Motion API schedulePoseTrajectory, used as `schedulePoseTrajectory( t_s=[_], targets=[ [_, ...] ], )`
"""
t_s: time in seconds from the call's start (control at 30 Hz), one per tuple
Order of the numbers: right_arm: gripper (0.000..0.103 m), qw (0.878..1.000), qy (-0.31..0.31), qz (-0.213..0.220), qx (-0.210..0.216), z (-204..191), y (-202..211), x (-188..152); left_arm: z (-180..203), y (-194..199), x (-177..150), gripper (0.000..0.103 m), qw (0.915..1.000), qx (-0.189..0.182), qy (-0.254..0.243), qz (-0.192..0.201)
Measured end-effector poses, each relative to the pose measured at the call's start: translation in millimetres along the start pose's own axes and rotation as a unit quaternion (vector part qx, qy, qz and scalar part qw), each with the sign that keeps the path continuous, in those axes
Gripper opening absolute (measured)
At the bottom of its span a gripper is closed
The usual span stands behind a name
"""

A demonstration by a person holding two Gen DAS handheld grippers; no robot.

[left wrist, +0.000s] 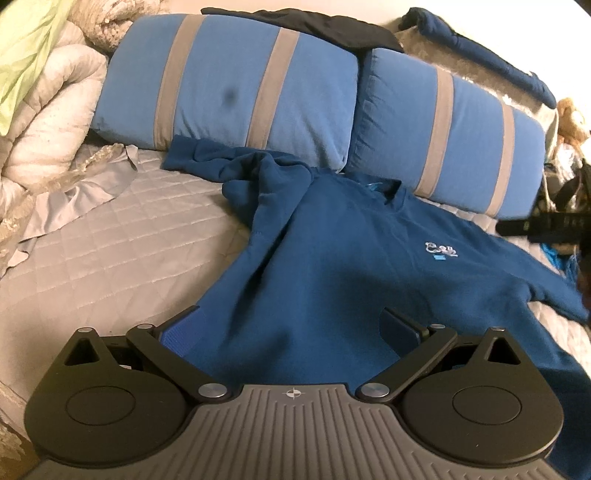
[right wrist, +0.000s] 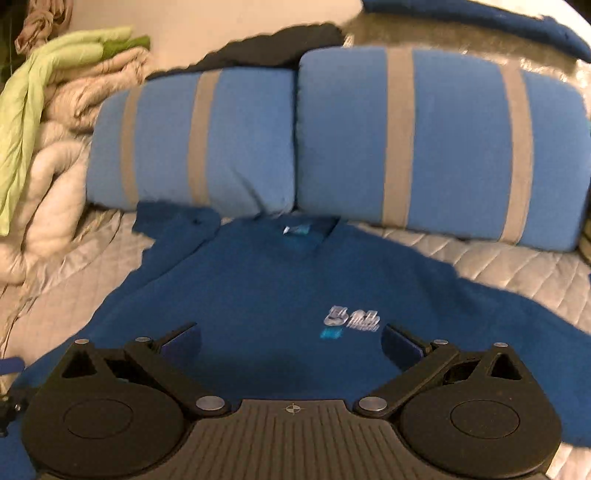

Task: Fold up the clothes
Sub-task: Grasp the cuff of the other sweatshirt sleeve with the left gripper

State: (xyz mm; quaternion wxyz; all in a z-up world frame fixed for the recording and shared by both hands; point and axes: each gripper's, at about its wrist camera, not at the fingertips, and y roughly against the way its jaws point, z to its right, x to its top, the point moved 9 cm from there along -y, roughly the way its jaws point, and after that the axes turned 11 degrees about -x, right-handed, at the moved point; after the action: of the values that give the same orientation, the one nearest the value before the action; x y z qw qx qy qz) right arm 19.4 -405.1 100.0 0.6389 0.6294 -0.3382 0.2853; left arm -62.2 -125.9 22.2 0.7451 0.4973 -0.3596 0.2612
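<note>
Two blue pillows (left wrist: 229, 88) with grey stripes lie across the far side of the bed (left wrist: 110, 236), and the sweatshirt's collar reaches right up to them. A bundled pale comforter (left wrist: 48, 110) with a light green cloth (left wrist: 26, 48) on it crowds the far left. A dark garment (left wrist: 332, 26) lies behind the pillows.

Only the left wrist view shows a black strap (left wrist: 543, 223) at the right edge; only the right wrist view shows the neck label (right wrist: 295, 230) plainly.

The blue sweatshirt (right wrist: 280, 295) lies spread face up on the quilted bed, chest logo (right wrist: 351, 317) showing, its left sleeve (left wrist: 236, 162) bunched toward the pillows.

The left gripper (left wrist: 291, 325) is wide open over the sweatshirt's near part, holding nothing. The right gripper (right wrist: 291, 341) is likewise wide open above the chest, empty.
</note>
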Motion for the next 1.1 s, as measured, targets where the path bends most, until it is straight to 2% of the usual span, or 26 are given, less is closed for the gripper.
schedulePoseTrajectory(
  t_s=[0.17,0.3,0.5,0.83,1.1],
  targets=[
    [0.103,1.000,-0.013,-0.023,0.004,-7.5,14.2,-30.8,-3.5,10.8,5.7,0.102,0.9992,-0.022,0.024,0.025],
    [0.103,0.999,-0.021,-0.034,0.008,-9.8,24.6,-54.9,-3.5,29.5,27.3,0.103,0.9957,-0.063,0.021,0.063],
    [0.102,0.999,-0.029,-0.038,0.022,-12.8,26.6,-83.8,-30.6,28.7,75.8,0.103,0.9952,-0.047,-0.005,0.085],
    [0.102,0.995,-0.082,-0.018,0.057,-3.4,29.9,-82.3,-77.7,-51.5,111.5,0.103,0.9948,-0.096,0.010,0.034],
    [0.102,0.995,-0.079,-0.016,0.065,-6.6,29.5,-82.8,-83.3,-105.8,116.6,0.102,0.9938,-0.107,0.027,0.012]
  ],
)
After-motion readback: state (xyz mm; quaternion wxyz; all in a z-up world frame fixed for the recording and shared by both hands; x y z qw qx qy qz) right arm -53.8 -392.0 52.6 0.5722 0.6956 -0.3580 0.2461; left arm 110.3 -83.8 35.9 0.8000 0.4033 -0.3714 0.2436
